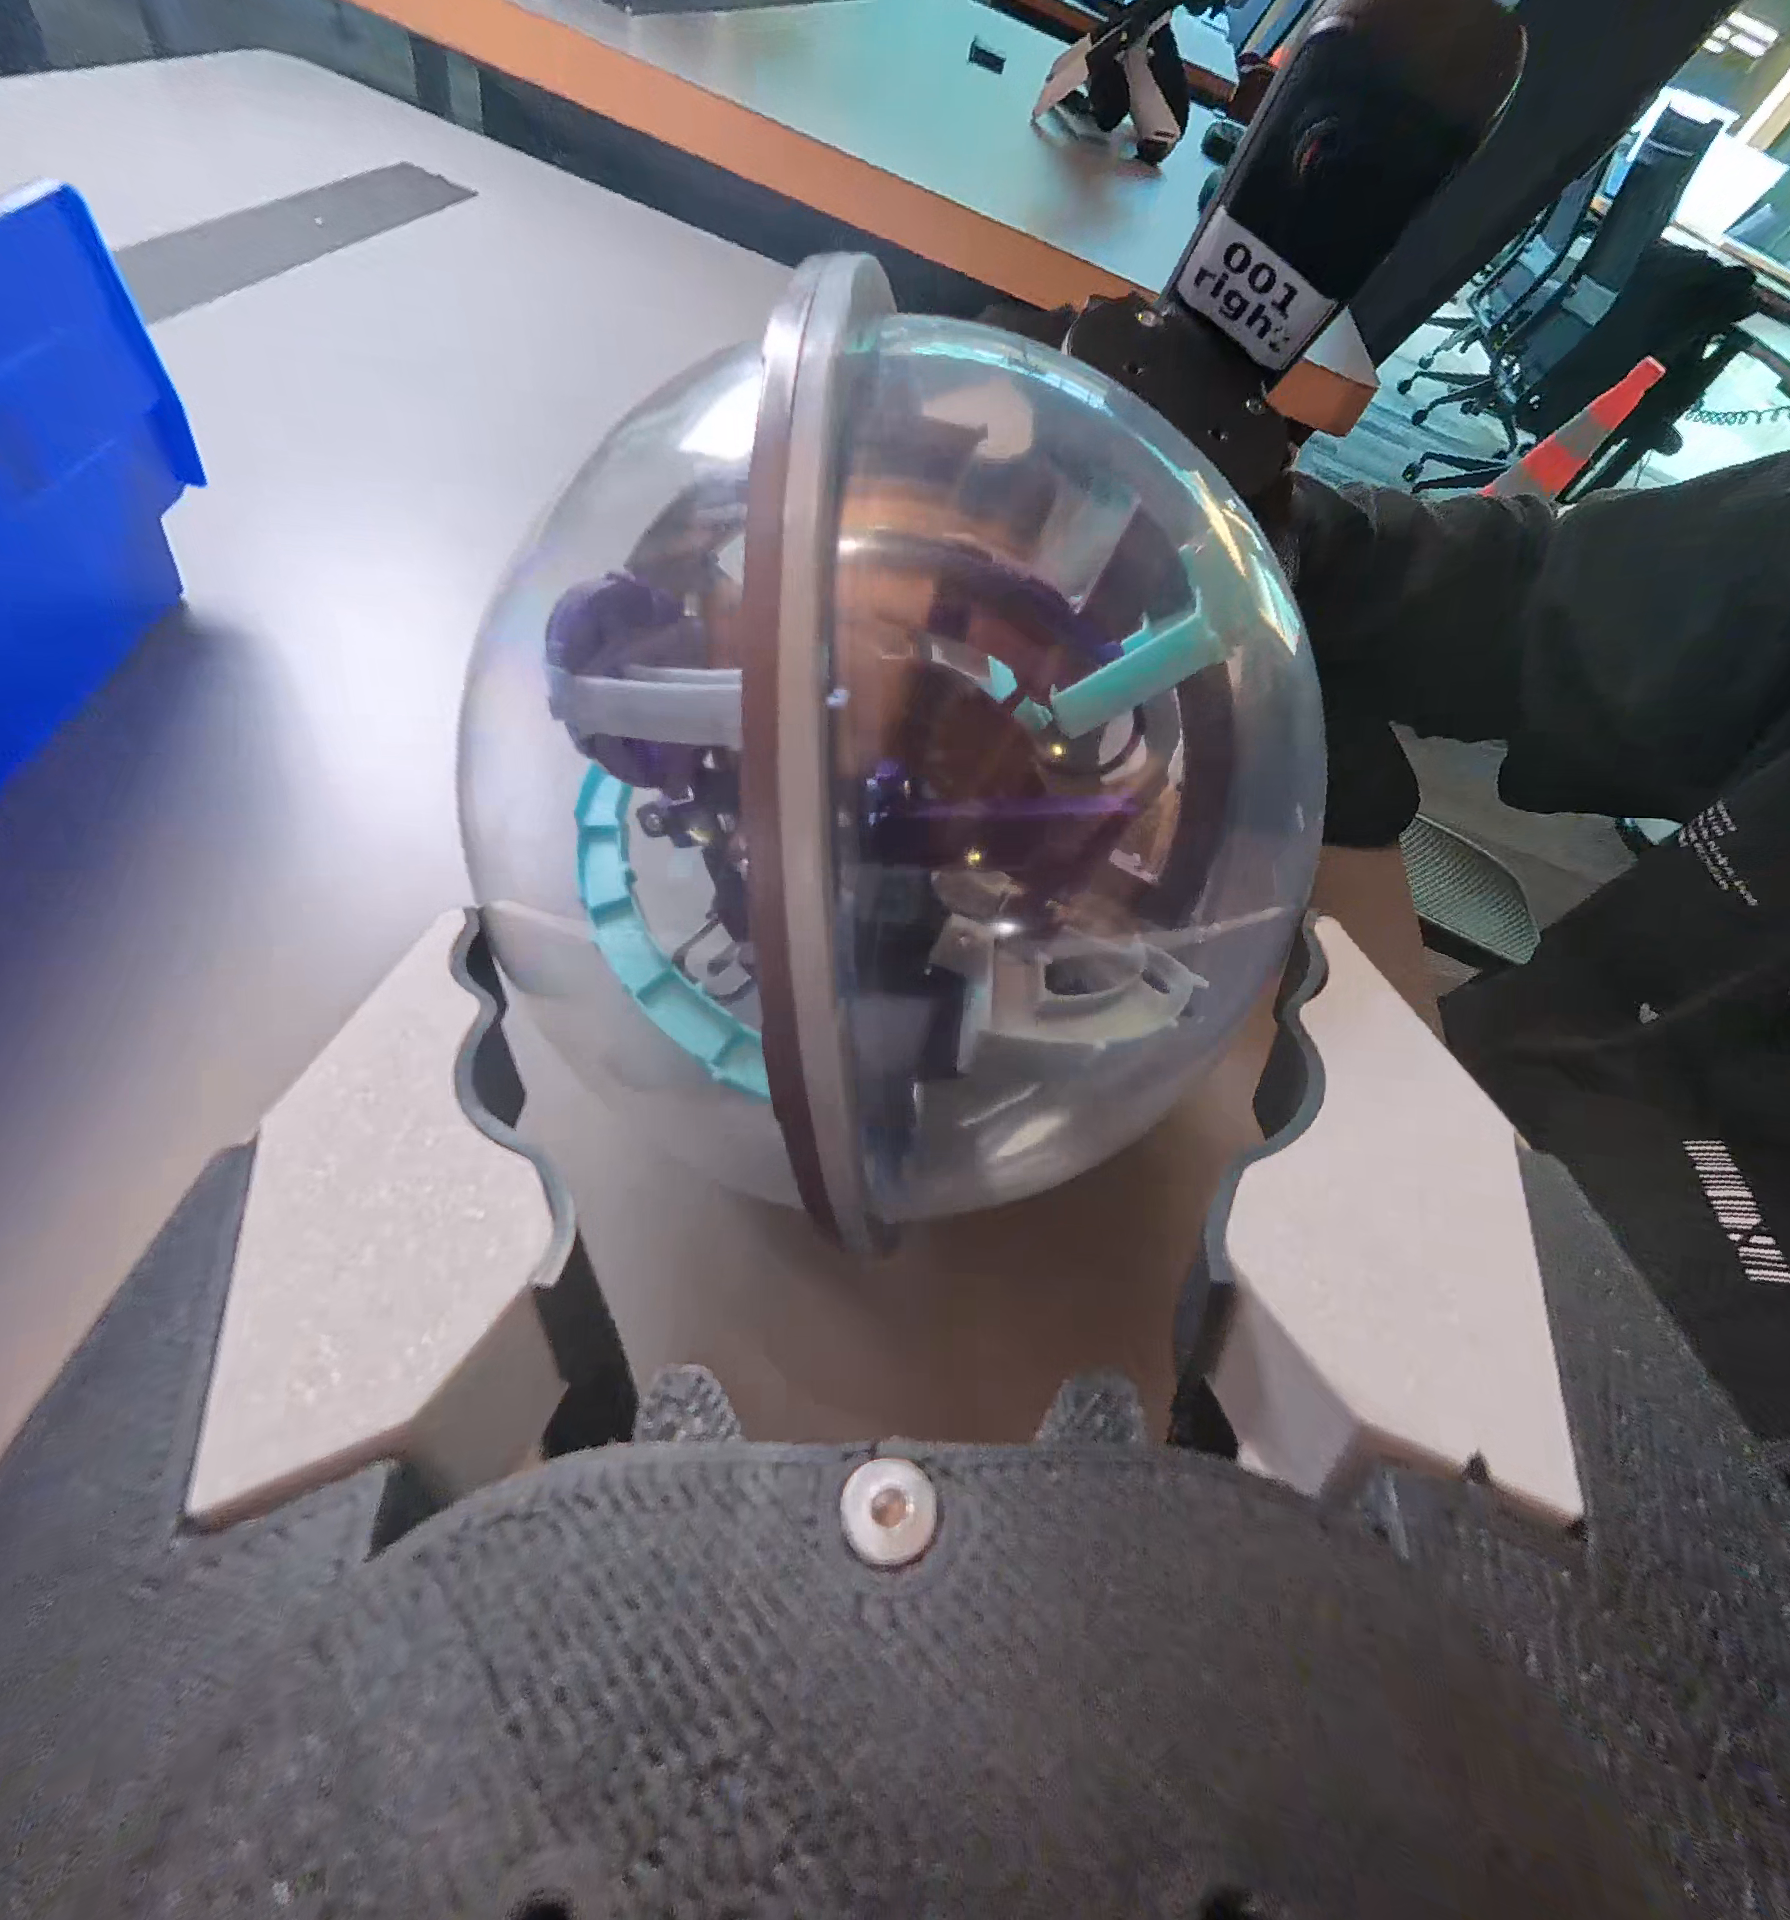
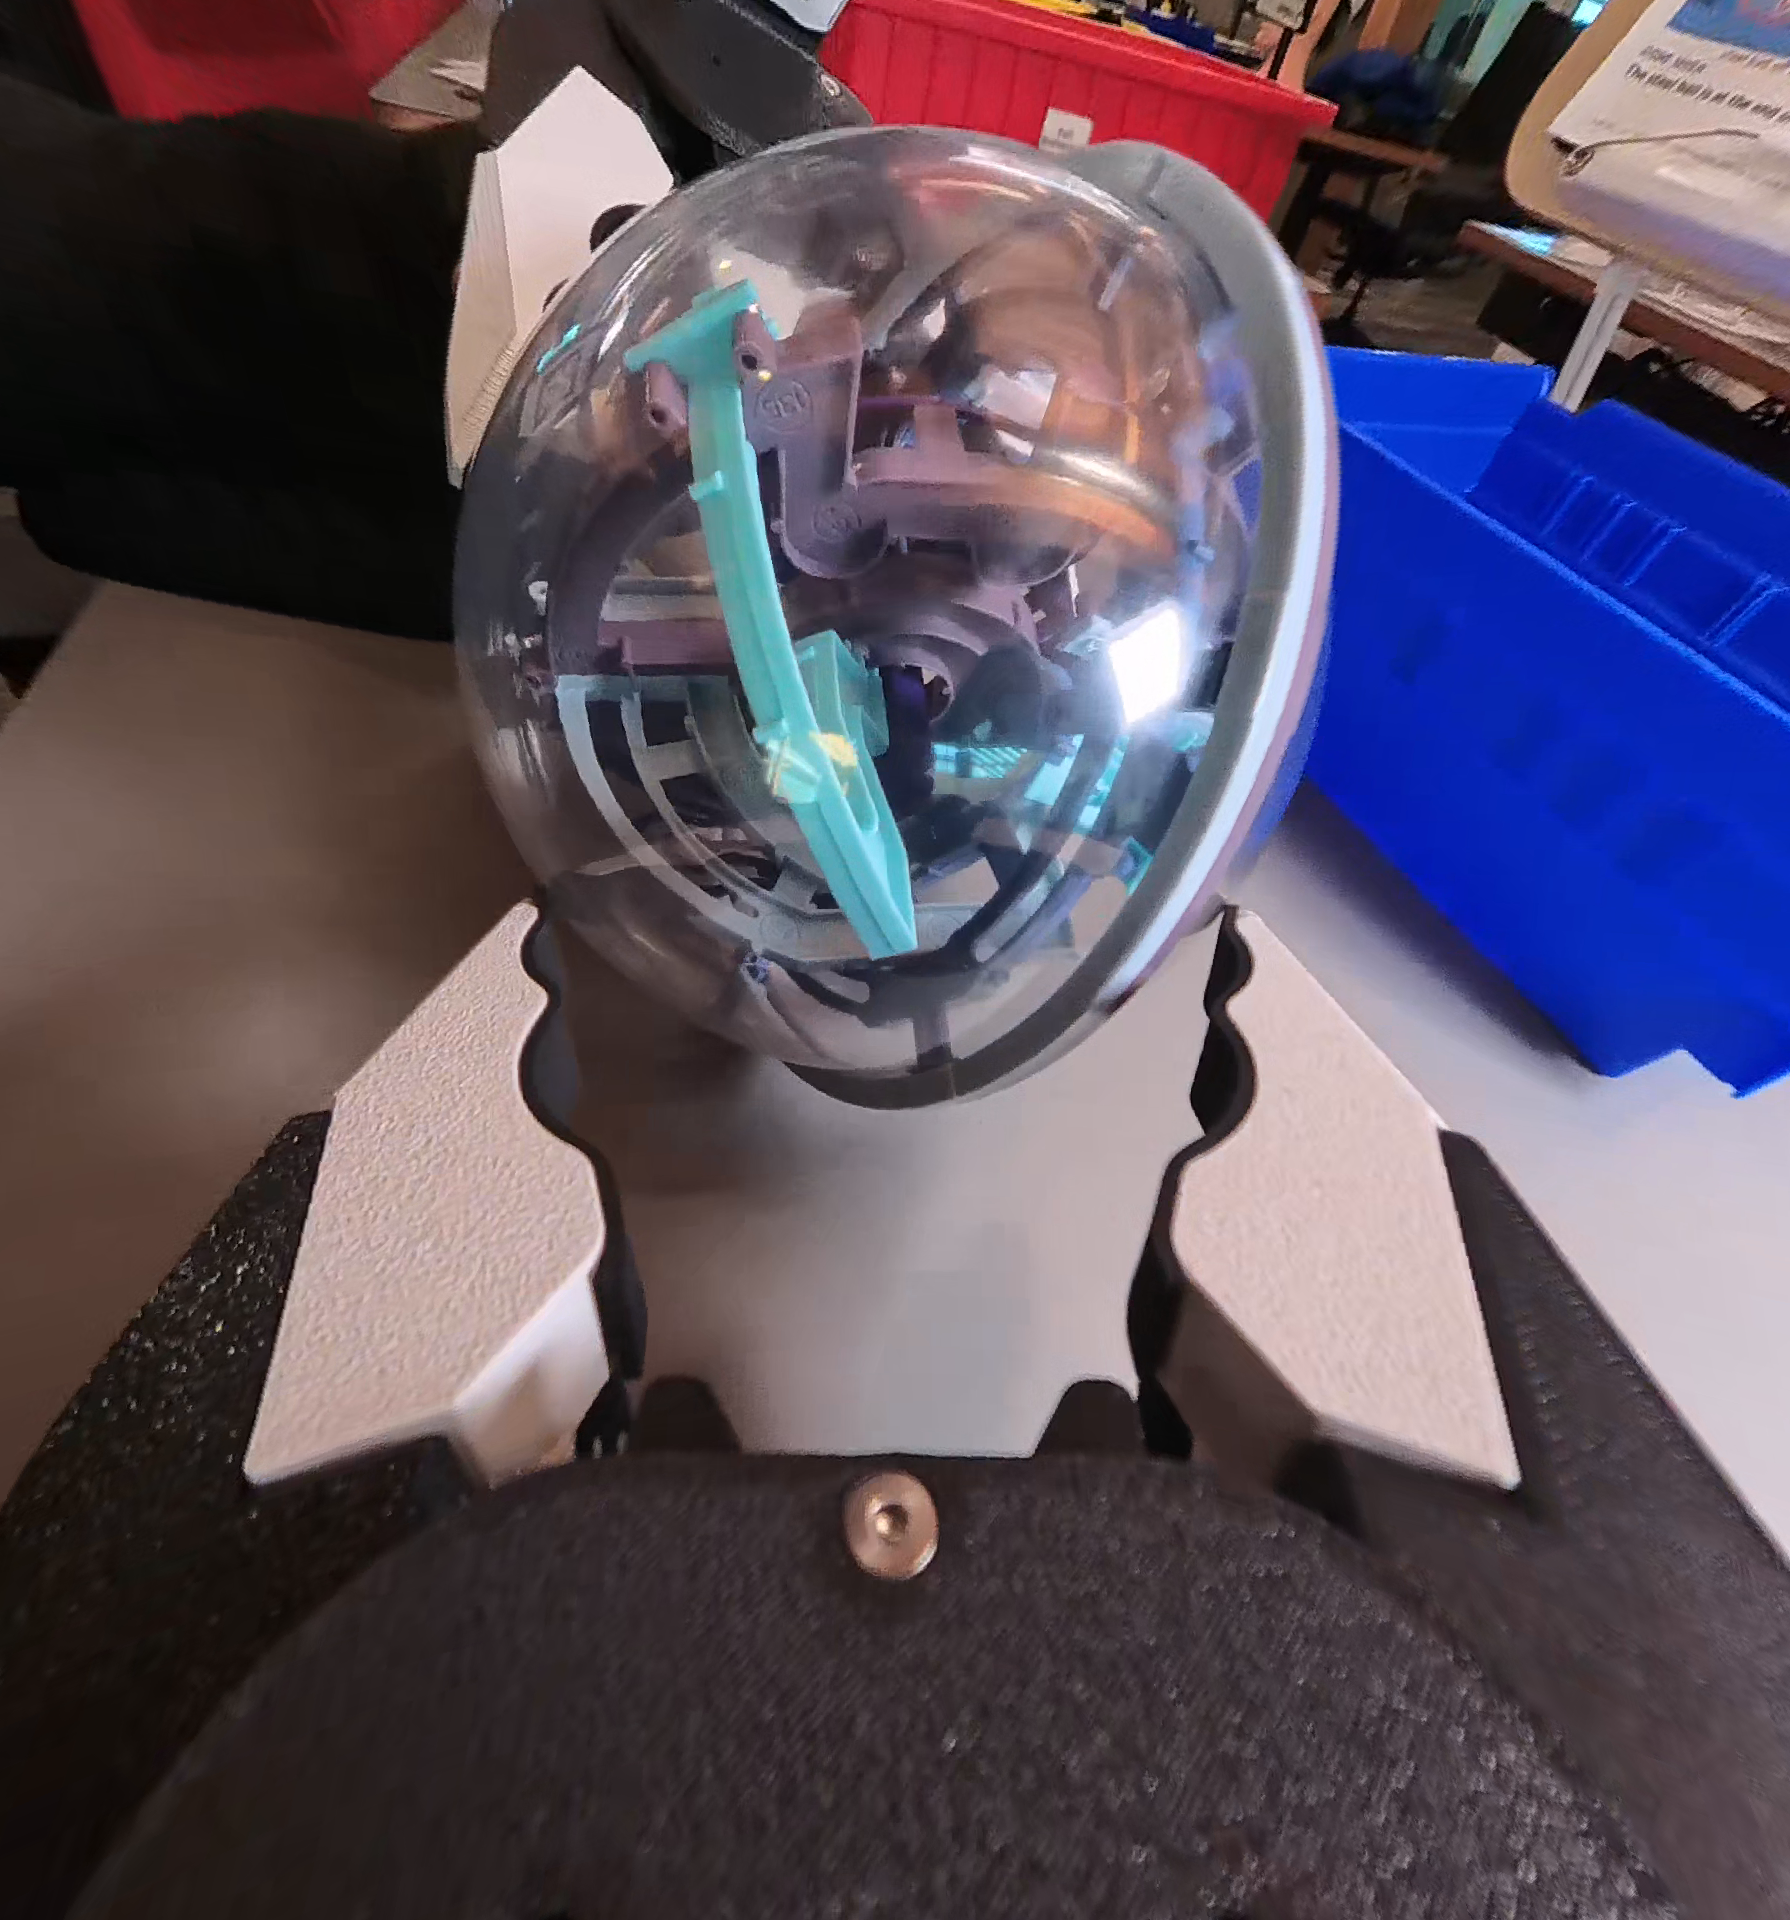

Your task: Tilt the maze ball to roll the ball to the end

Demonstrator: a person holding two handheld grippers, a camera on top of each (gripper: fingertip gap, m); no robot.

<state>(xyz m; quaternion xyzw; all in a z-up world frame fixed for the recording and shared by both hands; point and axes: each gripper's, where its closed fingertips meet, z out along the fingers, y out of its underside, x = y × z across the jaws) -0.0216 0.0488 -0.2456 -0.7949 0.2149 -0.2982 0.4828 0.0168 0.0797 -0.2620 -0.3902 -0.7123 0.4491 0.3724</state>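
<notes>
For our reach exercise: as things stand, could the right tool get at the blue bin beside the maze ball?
Probably not yet. The right tool has the clear maze ball between its fingers, so it is occupied. The blue bin sits open on the table to its right, with nothing else blocking that side.

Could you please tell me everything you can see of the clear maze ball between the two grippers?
The maze ball is a transparent plastic sphere of two domes joined by a grey-brown rim band, which stands nearly upright, slightly tilted. Inside show teal, grey and purple tracks. It looks raised off the grey table, beside a blue bin. The left gripper and right gripper each clasp its lower sides from opposite directions. The small ball inside cannot be made out.
</notes>
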